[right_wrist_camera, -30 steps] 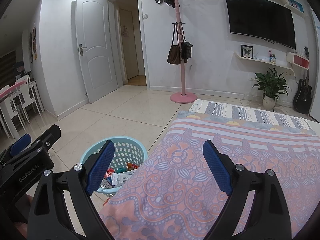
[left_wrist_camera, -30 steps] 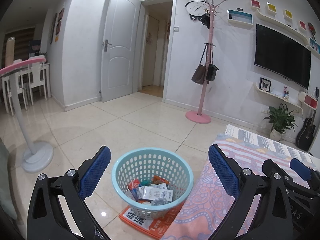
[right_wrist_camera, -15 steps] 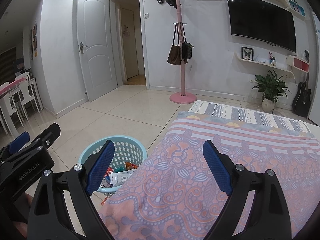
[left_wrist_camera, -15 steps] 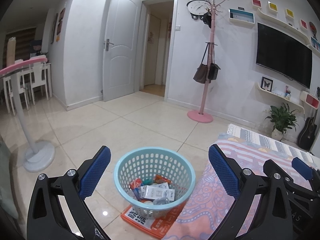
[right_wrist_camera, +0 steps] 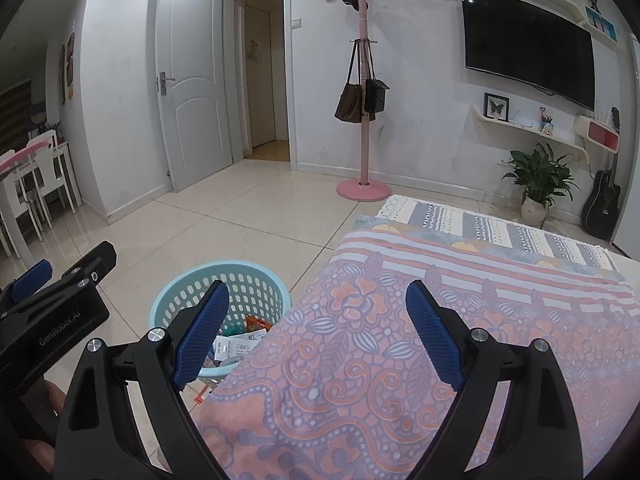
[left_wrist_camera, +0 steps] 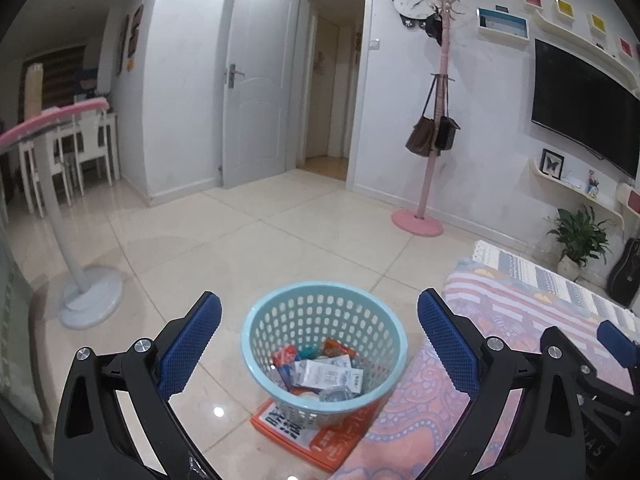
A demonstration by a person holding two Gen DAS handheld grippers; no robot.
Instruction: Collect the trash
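A light blue perforated basket (left_wrist_camera: 324, 344) stands on the tiled floor, on top of an orange printed sheet (left_wrist_camera: 316, 436). Inside it lie several wrappers and packets (left_wrist_camera: 320, 372). My left gripper (left_wrist_camera: 320, 344) hangs above and in front of the basket, open, with nothing between its blue pads. My right gripper (right_wrist_camera: 316, 332) is open too, empty, held over the patterned blanket (right_wrist_camera: 420, 360) beside the basket (right_wrist_camera: 220, 292). In the left wrist view the right gripper's side (left_wrist_camera: 580, 368) shows at the right; in the right wrist view the left gripper's side (right_wrist_camera: 52, 312) shows at the left.
A bed or low surface under the pink and purple blanket (left_wrist_camera: 520, 320) fills the right. A white stand with a round base (left_wrist_camera: 88, 292) is on the left floor. A pink coat rack (left_wrist_camera: 424, 184) with bags, a potted plant (right_wrist_camera: 536, 184), a guitar (right_wrist_camera: 604, 200) and a wall TV (right_wrist_camera: 528, 48) line the far wall.
The left wrist view has shifted slightly, so the basket sits a little further right and lower in it. Both grippers stay open and empty.
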